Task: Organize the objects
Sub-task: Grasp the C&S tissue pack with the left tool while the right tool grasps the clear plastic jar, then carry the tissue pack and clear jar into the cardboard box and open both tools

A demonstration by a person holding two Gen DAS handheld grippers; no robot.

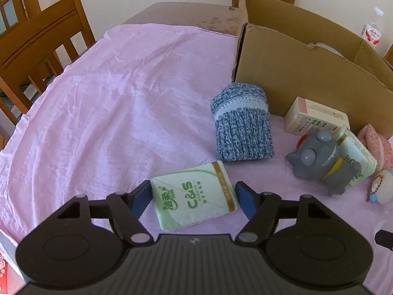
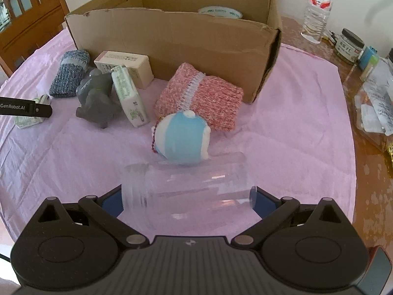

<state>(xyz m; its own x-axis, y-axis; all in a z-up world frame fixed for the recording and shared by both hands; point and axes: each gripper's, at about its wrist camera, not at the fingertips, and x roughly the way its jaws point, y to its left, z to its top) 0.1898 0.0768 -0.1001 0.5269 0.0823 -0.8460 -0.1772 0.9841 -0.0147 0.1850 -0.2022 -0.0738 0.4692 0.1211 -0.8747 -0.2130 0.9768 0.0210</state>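
On the pink-clothed worktop (image 1: 98, 98), at about six o'clock in the left wrist view, a soft green-and-white tissue pack (image 1: 194, 194) lies flat between the left gripper (image 1: 194, 196) and its blue fingers (image 1: 141, 200). The left pad looks to be touching the pack's edge; the right one stands a sliver off, so I'd call it bracketed, not yet squeezed. At one o'clock from it a rolled blue knit sock (image 1: 242, 125) stands near the cardboard box (image 1: 307, 68), the likely bin for all this. Further right, a rubbery grey cat toy (image 1: 319, 162) leans against a second tissue pack (image 1: 356, 157).

In the right wrist view, a red knit sock roll (image 2: 203, 98) rests just before the box wall, with a round blue-and-white plush ball (image 2: 184, 140) touching it at six o'clock. Nearest, a clear plastic jar (image 2: 186, 191) lies on its side across the right gripper (image 2: 186, 200); its fingers stand wide at the jar's two ends, and whether they press it I cannot tell.
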